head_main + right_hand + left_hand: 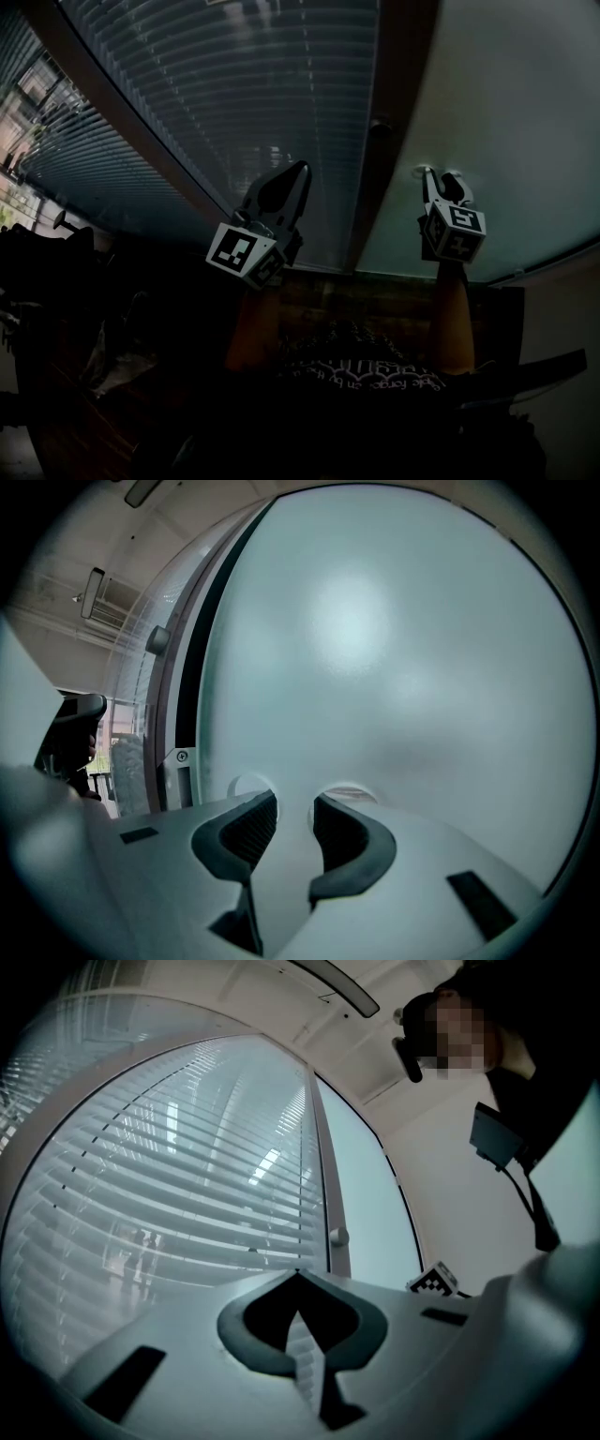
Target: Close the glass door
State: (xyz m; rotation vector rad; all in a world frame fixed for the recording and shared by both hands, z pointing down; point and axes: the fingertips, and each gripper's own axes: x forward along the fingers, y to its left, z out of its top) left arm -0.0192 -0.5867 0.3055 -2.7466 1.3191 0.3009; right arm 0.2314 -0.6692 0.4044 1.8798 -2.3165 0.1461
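Glass door [497,122], frosted and smooth, beside slatted blinds [234,84]; dim room.

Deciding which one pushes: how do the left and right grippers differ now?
Left gripper has its jaws together on nothing; right gripper has them apart. Left gripper faces the slatted blinds; right gripper faces the frosted glass door. Both are held up, gripping nothing.

Wood floor [394,295], btm ctr of frame, meets glass door [506,112] foot; dark clutter [56,281] lower left, unclear.
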